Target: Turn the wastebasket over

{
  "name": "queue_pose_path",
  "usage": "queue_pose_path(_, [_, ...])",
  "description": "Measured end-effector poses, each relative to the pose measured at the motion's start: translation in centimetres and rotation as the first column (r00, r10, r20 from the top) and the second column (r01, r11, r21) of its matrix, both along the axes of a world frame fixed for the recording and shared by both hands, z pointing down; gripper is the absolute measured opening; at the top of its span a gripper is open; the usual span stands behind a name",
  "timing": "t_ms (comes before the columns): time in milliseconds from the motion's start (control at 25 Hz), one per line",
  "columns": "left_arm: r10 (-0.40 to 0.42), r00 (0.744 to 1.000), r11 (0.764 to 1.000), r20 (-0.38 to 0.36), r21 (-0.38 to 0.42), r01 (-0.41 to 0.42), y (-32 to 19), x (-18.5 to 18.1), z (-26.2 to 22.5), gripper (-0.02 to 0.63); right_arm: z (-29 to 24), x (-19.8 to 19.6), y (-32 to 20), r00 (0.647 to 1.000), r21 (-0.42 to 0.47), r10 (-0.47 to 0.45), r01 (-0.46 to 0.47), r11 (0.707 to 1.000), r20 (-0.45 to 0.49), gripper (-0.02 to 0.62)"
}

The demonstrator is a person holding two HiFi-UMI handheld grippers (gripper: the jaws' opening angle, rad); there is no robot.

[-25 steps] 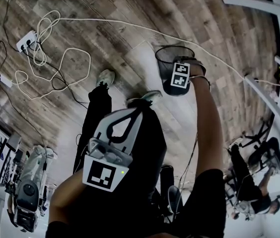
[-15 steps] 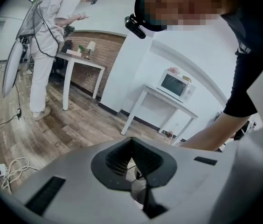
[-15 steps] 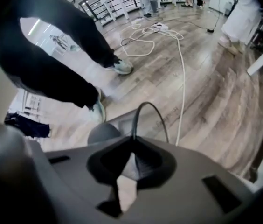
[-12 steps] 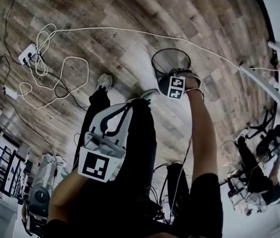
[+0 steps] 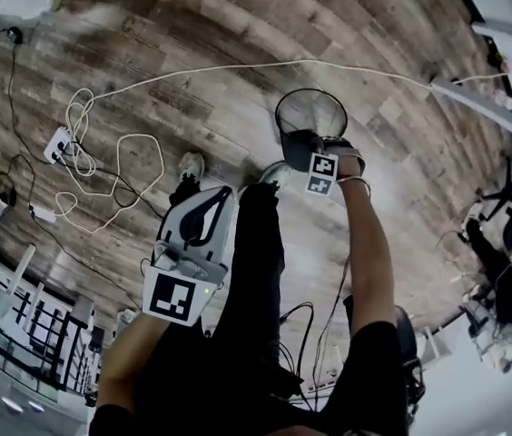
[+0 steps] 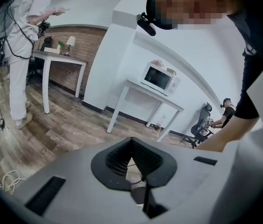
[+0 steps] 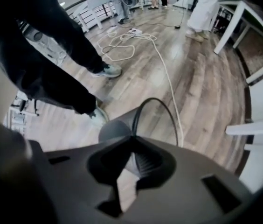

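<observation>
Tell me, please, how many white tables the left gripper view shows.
2: the lamp table at left by the brick wall; the microwave table mid-frame. Others may be hidden.

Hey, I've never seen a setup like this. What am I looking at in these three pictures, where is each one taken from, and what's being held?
There is no robot here: a person holds a pair of tongs in each hand. One picture comes from a camera on the person's head, looking steeply down at a wooden floor. The other two come from cameras riding on the tongs, each looking along its own jaws. On the floor lie a long white cable and a power strip. The right tongs have just closed on the wire rim of a black mesh wastebasket, whose open mouth faces the head camera. The left tongs are shut and hold nothing. Their view shows a white table with a microwave, plus other people in the room.
</observation>
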State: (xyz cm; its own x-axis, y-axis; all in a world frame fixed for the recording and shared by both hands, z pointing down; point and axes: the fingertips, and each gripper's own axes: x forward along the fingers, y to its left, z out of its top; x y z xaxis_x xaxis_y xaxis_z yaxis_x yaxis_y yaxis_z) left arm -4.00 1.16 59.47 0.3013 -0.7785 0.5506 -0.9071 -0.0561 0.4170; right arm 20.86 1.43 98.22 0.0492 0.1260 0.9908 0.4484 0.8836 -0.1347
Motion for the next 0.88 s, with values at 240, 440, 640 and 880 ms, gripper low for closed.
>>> queue_pose_path(240, [0.076,0.997,0.997,-0.014,-0.008,-0.077,-0.6,3.8,0.1,0.034,-1.0,3.5,0.4,0.986,0.047,0.160,-0.162,0.986,0.045,0.055])
queue_pose_path(440, [0.121,0.993,0.993,-0.008,-0.009,-0.121,-1.1,5.7,0.1,0.034,-1.5,4.0,0.2,0.954,0.087,0.283,-0.292,0.953,0.100,0.055])
queue_pose_path(640, [0.149,0.989,0.989,0.008,0.002,-0.149,-2.6,7.0,-0.1,0.034,-2.4,2.9,-2.6,0.897,0.139,0.400,-0.427,0.893,0.185,0.055])
queue_pose_path(880, [0.170,0.985,0.985,0.028,0.027,-0.171,-4.0,8.5,-0.7,0.034,-2.7,2.4,-6.6,0.853,0.174,0.462,-0.506,0.845,0.241,0.055])
